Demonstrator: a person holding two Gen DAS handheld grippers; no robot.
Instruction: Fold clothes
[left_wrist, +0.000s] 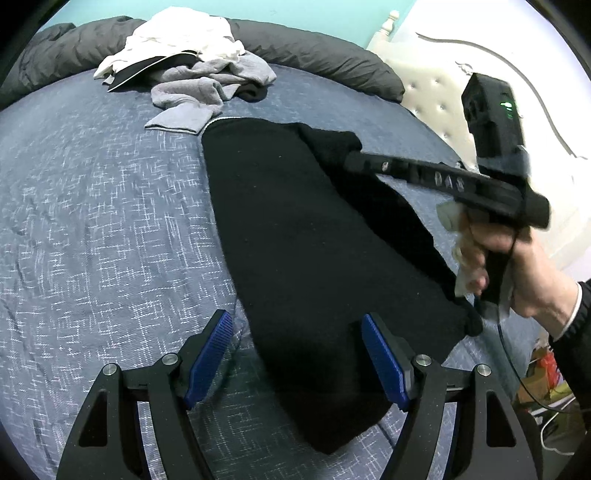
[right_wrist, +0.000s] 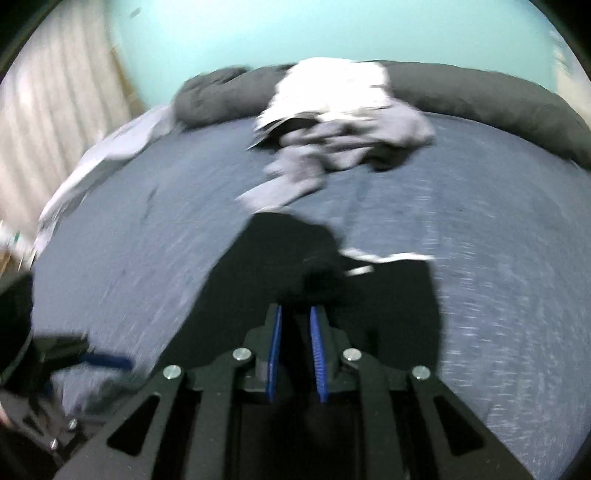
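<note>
Black garment (left_wrist: 314, 258): R gripper (right_wrist: 295, 332) pinch seen only R cam.

Open blue bedspread (left_wrist: 92, 221) fills the left half of the left wrist frame, nothing on it, free passage. Black garment (left_wrist: 314, 258) runs diagonally through centre to bottom. Pile of grey and white clothes (left_wrist: 192, 62) blocks top centre, touching the garment's far end. Dark grey bolster (left_wrist: 314, 48) lines the far edge. Right claw (left_wrist: 354, 162) and hand (left_wrist: 517, 266) occupy the right side. In the right wrist frame, bare bedspread at right (right_wrist: 498, 240).
</note>
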